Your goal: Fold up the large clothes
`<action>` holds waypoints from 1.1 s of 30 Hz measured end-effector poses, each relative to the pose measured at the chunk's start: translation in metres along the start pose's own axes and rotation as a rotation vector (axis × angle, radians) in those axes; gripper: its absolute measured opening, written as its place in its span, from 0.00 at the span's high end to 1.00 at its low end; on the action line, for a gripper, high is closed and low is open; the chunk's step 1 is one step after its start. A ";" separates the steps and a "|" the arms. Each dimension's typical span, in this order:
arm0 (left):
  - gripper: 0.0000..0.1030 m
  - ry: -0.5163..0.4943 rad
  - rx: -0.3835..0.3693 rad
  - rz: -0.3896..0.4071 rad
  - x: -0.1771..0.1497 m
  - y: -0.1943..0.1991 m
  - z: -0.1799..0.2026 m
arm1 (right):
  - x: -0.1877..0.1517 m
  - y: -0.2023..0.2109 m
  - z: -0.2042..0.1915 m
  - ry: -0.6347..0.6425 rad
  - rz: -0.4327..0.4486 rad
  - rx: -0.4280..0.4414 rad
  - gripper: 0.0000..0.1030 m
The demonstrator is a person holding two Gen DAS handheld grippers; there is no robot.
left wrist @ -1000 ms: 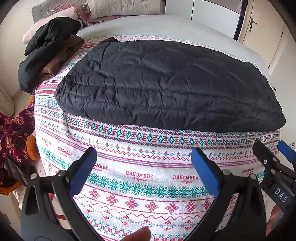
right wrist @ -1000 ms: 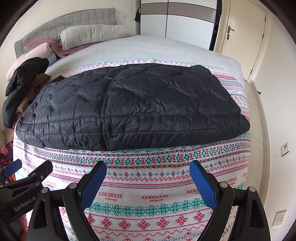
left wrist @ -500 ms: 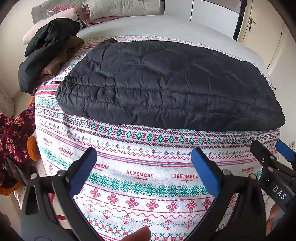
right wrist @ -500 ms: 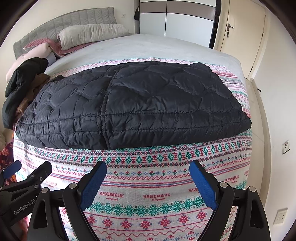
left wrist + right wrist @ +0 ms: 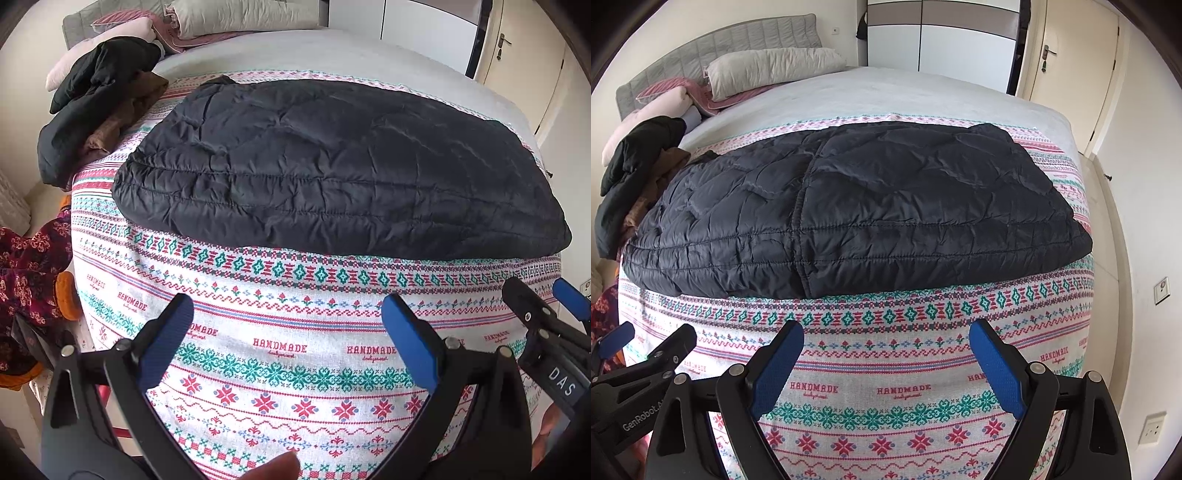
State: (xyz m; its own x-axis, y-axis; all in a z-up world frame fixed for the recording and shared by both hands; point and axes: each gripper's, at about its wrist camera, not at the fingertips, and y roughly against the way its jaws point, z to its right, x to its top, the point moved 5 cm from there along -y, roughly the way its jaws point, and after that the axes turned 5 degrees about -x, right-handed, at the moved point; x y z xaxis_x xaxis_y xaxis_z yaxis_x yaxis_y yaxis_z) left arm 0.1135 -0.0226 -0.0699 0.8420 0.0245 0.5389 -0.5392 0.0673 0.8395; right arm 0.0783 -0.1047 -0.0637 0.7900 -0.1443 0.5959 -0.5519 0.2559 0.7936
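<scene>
A bed point(image 5: 923, 96) is seen filling both views, and over its near half a patterned blanket point(image 5: 886, 369) is spread. On that blanket a black quilted jacket point(image 5: 857, 206) is laid flat, apparently already doubled over into a broad slab. Its long axis is set across the views, from left to right, parallel to the near edge of the bed. A stitched seam is seen running from front to back a little left of centre in the right wrist view. Which end is collar and which is hem cannot be told.

The jacket lies ahead of and below both tools, apart from them, with a strip of bare blanket between. The left hand-held gripper point(image 5: 288, 343) is held facing the jacket's left part point(image 5: 332, 173), and the right hand-held gripper point(image 5: 886, 365) faces its middle and right part; the near long edge is judged about equally close to both. Each end is therefore judged nearer to the tool on its own side.

Both pairs of jaws are held wide apart with nothing between them.

A heap of dark and brown clothes point(image 5: 96, 107) is piled near the jacket's left end.
</scene>
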 end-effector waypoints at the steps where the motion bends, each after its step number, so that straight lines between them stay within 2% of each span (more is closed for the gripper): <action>1: 0.02 -0.002 0.000 0.000 0.000 0.000 0.001 | 0.000 0.000 0.000 0.002 0.001 -0.001 0.10; 23: 0.02 -0.018 0.012 -0.003 -0.002 0.000 0.009 | -0.005 -0.005 -0.005 0.010 -0.017 -0.004 0.10; 30: 0.02 -0.023 0.038 -0.018 -0.005 -0.014 0.008 | -0.013 -0.021 -0.004 -0.010 -0.056 -0.022 0.10; 33: 0.02 -0.006 0.033 0.004 -0.003 -0.030 0.008 | -0.019 -0.034 -0.004 -0.021 -0.072 -0.043 0.10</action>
